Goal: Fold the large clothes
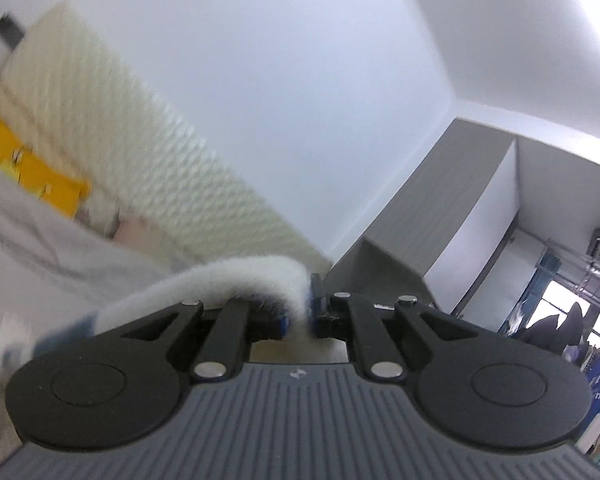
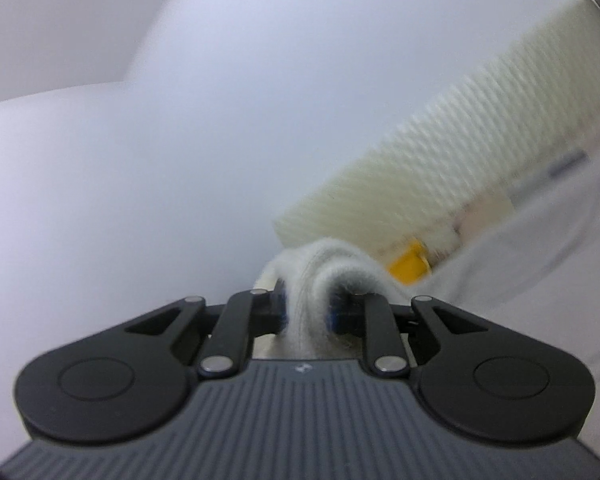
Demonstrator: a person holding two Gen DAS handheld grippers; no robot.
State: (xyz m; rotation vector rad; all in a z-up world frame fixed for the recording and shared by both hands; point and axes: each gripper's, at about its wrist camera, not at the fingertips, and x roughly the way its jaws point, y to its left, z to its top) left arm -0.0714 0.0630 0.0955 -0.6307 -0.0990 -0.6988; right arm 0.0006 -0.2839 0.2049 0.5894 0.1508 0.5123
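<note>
Gripping noted at both ends: left gripper clamped on a fluffy white garment, its edge draped leftward over the fingers; right gripper pinched on a bunched fold of the same garment. Garment held raised above the bed, judged so it hangs free for folding. Quilted headboard behind.

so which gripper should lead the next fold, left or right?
Probably neither alone. The left gripper is shut on a thin edge of the white fleece garment, the right gripper on a thicker bunch. If one must lead, the left: its cleaner edge grip looks easier to place.
</note>
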